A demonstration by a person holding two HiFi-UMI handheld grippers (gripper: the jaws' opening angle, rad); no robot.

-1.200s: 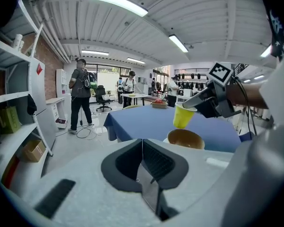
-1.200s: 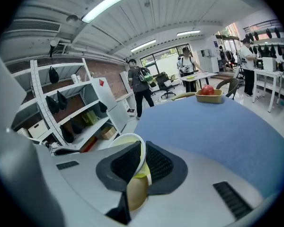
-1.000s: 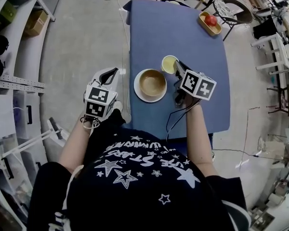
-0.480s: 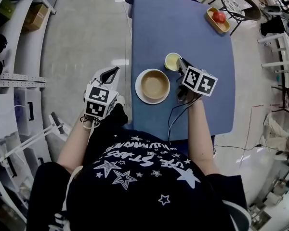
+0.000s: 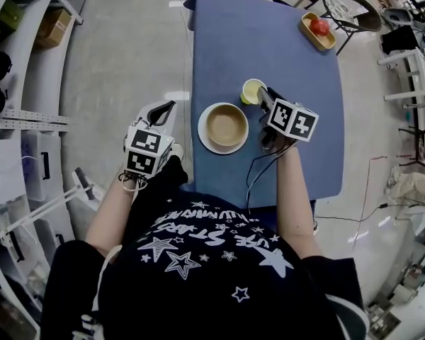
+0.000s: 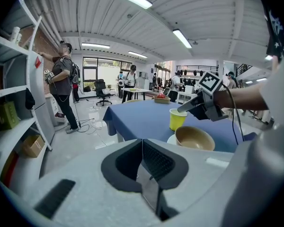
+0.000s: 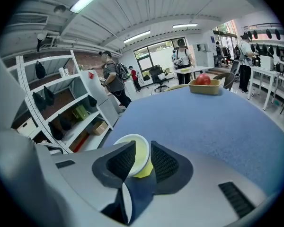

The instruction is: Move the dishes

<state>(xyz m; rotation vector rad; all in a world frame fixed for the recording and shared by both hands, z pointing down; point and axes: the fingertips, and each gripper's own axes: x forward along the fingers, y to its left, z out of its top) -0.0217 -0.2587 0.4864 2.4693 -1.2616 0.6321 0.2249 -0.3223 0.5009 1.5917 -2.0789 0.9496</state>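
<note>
Given whole only by the head view: a long blue surface (image 5: 290, 69), with a small yellow paper cup (image 5: 251, 91) standing just beside a round tan bowl (image 5: 226, 124) set on a white plate (image 5: 204, 139), and well apart at the far corner a shallow wooden tray (image 5: 317, 37) carrying something round and red (image 5: 319, 25), too small to name. Right gripper (image 5: 263, 94) down at the cup's rim; left gripper (image 5: 169, 105) off the surface's left edge, over grey floor. Settled only by the right gripper view: jaws a narrow gap apart and astride the cup's wall, one inside the rim, one outside, with the cup's foot hidden behind them and actual pressing on the wall not clear. Settled only by the left gripper view: that gripper's own jaws closed flat together with nothing between, and, seen from the side, the cup upright on the surface with the bowl in front of it. Plate mostly covered by the bowl, only a thin rim showing. Standing people and white shelving in the room behind, small and warped by the wide lens.
</note>
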